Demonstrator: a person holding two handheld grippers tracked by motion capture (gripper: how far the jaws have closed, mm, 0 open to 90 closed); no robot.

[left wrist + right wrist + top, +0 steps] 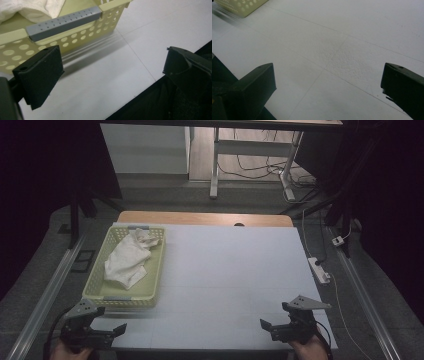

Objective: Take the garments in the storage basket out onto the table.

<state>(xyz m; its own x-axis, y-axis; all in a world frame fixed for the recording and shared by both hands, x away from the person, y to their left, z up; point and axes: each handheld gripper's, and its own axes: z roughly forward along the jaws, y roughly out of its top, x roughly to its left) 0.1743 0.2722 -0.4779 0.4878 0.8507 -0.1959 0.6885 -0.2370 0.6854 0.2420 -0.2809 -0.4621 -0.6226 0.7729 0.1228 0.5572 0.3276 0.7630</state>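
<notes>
A pale green perforated basket (156,270) stands on the left of the white-covered table (235,270), and a crumpled white cloth (127,260) lies inside it. My left gripper (107,322) is open at the table's front left corner, just in front of the basket's near wall. The left gripper view has its jaws spread wide (112,65) before the basket (75,40), its grey handle (62,22) and the cloth (30,7). My right gripper (275,320) is open at the front right, over the bare sheet (328,80), with the basket corner (242,6) far off.
A strip of wooden tabletop (205,218) runs along the far edge of the sheet. On the floor to the right lies a power strip (320,270) with cables. Desk legs (215,165) stand beyond the table, and metal rails (47,290) run along both sides.
</notes>
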